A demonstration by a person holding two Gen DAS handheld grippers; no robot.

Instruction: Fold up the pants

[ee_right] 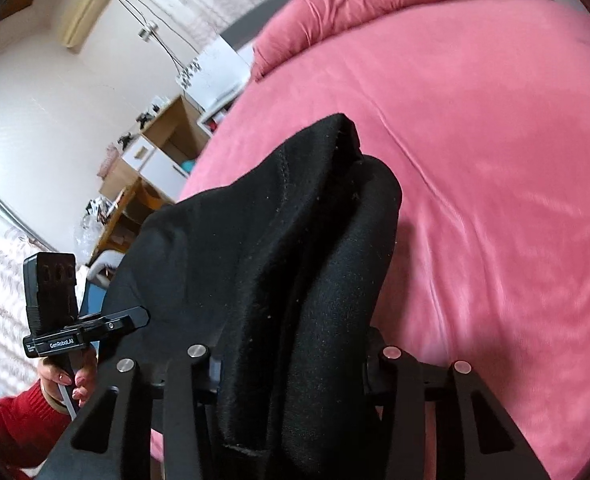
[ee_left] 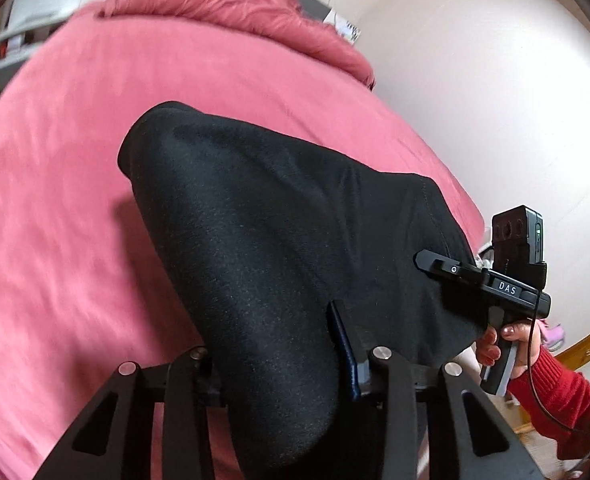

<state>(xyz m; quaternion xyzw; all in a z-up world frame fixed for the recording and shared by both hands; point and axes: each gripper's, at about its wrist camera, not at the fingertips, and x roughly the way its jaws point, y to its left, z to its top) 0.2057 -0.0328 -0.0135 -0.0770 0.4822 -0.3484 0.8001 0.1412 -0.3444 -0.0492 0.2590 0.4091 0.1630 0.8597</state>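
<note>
- Black pants (ee_left: 279, 248) bunched over a pink bed (ee_left: 55, 200) in the left wrist view, pinched between the fingers of the left gripper (ee_left: 283, 364).
- Right gripper (ee_left: 435, 264) clamped on the far edge, held by a hand (ee_left: 507, 348) in a red sleeve (ee_left: 555, 400).
- Black cloth again in the right wrist view, squeezed tight in the near fingers (ee_right: 375, 368).
- Wooden open cupboards (ee_right: 167, 132) by the wall, insides too small to tell.

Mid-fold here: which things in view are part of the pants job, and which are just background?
Job:
black pants
left tool, closed on the pants
right tool, closed on the pants
pink bedspread, the work surface

Lying about:
pink pillow
wooden shelf unit
white box
</note>
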